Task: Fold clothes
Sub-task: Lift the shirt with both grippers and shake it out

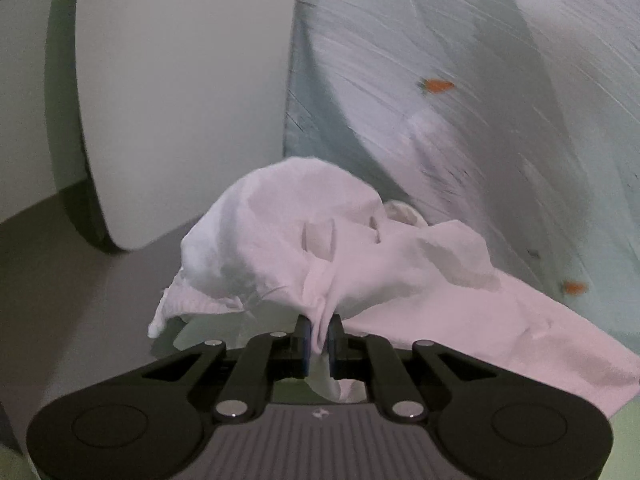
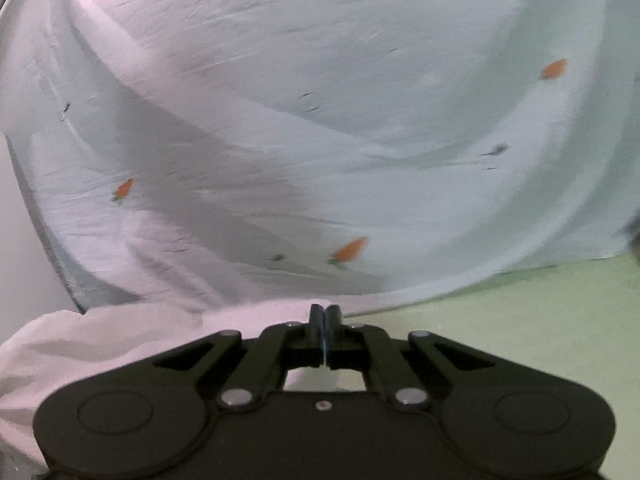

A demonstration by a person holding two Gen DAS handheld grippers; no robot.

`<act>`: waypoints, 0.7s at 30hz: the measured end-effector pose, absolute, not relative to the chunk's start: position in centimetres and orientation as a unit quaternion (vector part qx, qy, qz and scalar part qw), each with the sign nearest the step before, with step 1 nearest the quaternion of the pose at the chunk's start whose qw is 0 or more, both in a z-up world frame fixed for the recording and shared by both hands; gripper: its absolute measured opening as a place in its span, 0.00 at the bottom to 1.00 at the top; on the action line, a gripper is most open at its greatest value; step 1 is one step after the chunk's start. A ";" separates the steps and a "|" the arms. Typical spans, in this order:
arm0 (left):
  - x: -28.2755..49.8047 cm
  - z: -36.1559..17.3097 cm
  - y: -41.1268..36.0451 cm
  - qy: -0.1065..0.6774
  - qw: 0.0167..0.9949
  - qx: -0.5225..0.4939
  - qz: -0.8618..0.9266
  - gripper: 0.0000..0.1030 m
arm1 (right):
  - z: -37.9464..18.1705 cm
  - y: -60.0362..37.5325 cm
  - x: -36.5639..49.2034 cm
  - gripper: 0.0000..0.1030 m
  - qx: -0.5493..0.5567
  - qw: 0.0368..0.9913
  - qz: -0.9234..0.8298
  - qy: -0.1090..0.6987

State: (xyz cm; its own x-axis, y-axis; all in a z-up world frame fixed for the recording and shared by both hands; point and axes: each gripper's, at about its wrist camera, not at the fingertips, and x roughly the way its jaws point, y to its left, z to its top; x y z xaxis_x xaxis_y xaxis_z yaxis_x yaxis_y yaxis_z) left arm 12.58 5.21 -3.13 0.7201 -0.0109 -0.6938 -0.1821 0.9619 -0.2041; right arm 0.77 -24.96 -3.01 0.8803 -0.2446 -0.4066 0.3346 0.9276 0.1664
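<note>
A white garment [image 1: 280,232] hangs bunched and crumpled in front of my left gripper [image 1: 320,322], which is shut on a gathered fold of it. More of the cloth trails down to the right. In the right wrist view the same white garment [image 2: 100,340] lies low on the left and rises in a peak to my right gripper [image 2: 325,312]. Its jaws are pressed together, and a thin edge of the cloth seems to be pinched between them. Both views are blurred by motion.
A pale sheet [image 2: 360,100] printed with small orange carrots fills the background, creased and sloping; the sheet [image 1: 440,40] also fills the right of the left view. A light green surface [image 2: 520,320] lies at lower right. A white panel [image 1: 180,100] and grey floor [image 1: 80,280] are at left.
</note>
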 end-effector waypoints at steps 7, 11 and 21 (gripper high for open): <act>6.8 -3.4 0.4 0.394 0.914 -0.094 -0.012 0.09 | -4.4 -29.4 -7.7 0.00 0.130 0.940 -0.235 0.208; 4.8 -4.1 -3.1 0.419 0.904 -0.072 -0.055 0.09 | -5.2 -32.6 -11.7 0.00 0.146 0.924 -0.274 0.223; 2.5 -7.6 -8.4 0.494 0.862 -0.049 -0.103 0.17 | -6.8 -38.6 -16.0 0.01 0.147 0.892 -0.319 0.285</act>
